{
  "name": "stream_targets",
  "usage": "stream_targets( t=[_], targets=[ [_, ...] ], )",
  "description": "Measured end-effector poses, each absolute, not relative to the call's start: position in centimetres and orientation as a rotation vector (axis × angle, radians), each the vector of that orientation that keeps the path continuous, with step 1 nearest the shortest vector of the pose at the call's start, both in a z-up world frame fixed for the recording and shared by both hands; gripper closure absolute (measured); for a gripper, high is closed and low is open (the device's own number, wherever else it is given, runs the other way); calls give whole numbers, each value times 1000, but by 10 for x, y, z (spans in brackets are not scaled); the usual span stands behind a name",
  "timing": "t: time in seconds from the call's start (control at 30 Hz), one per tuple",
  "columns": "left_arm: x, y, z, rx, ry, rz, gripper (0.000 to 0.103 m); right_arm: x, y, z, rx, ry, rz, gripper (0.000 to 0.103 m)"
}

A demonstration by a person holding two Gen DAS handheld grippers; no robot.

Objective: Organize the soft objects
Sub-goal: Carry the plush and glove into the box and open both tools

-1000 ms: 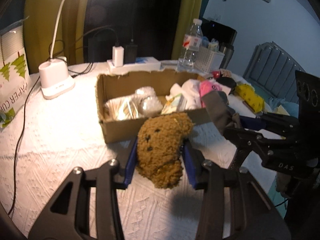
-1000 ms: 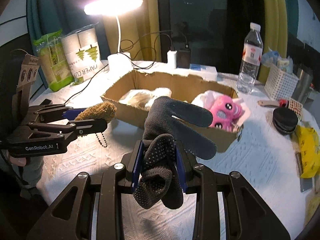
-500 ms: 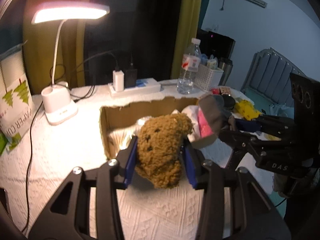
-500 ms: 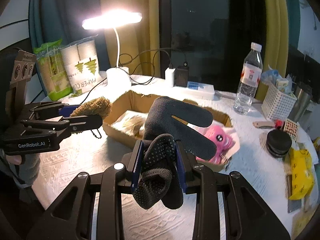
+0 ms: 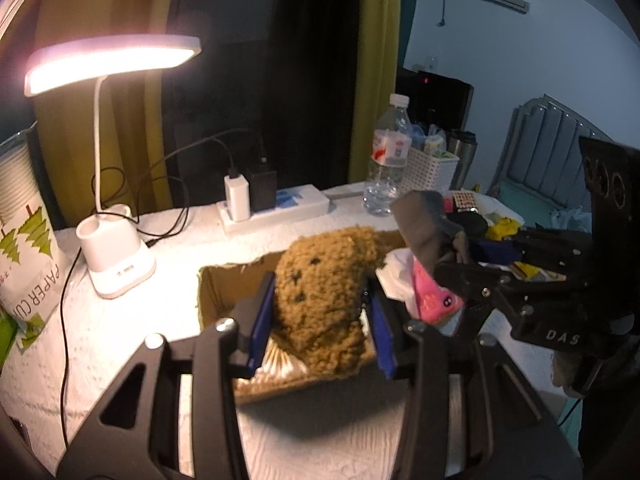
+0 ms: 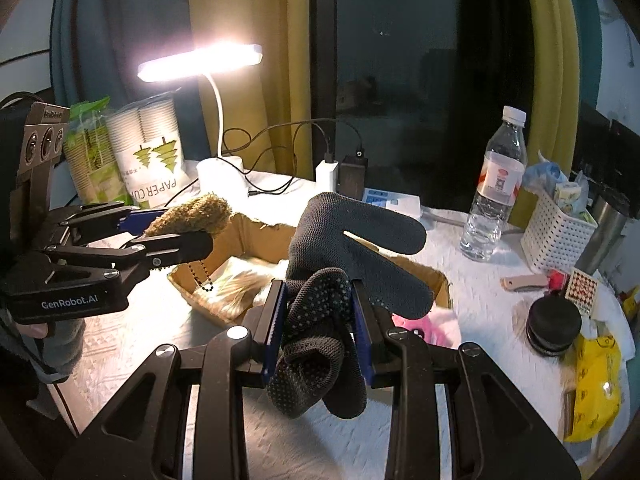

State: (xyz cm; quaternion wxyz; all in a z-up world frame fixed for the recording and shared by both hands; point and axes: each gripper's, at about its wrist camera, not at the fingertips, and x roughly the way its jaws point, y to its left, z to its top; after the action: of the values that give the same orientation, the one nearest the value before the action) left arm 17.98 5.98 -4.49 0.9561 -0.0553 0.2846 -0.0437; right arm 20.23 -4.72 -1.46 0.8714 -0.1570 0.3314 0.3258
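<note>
My left gripper (image 5: 322,312) is shut on a brown fuzzy plush toy (image 5: 324,300) and holds it over the left part of an open cardboard box (image 5: 224,292). The plush toy also shows in the right wrist view (image 6: 192,216), with a bead chain hanging below it. My right gripper (image 6: 318,316) is shut on a dark grey dotted glove (image 6: 352,248) and holds it above the box (image 6: 260,236), to the right of the left gripper. A pink plush (image 6: 416,324) and white soft things lie in the box.
A lit desk lamp (image 5: 116,268) stands at the back left beside paper cup packs (image 6: 148,156). A power strip with chargers (image 5: 272,204), a water bottle (image 6: 494,196), a white basket (image 6: 556,232), a black round case (image 6: 554,324) and a yellow bag (image 6: 592,380) lie around the box.
Both grippers have risen and moved forward with their loads, from in front of the box to above it. Both stay shut.
</note>
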Motion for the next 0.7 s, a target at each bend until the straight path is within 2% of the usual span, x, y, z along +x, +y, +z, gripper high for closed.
stream_targets(
  t=[0.7],
  targets=[
    [228,62,-88,-138,674,-83,58,251,-38,-53,-290,770,696,70]
  ],
)
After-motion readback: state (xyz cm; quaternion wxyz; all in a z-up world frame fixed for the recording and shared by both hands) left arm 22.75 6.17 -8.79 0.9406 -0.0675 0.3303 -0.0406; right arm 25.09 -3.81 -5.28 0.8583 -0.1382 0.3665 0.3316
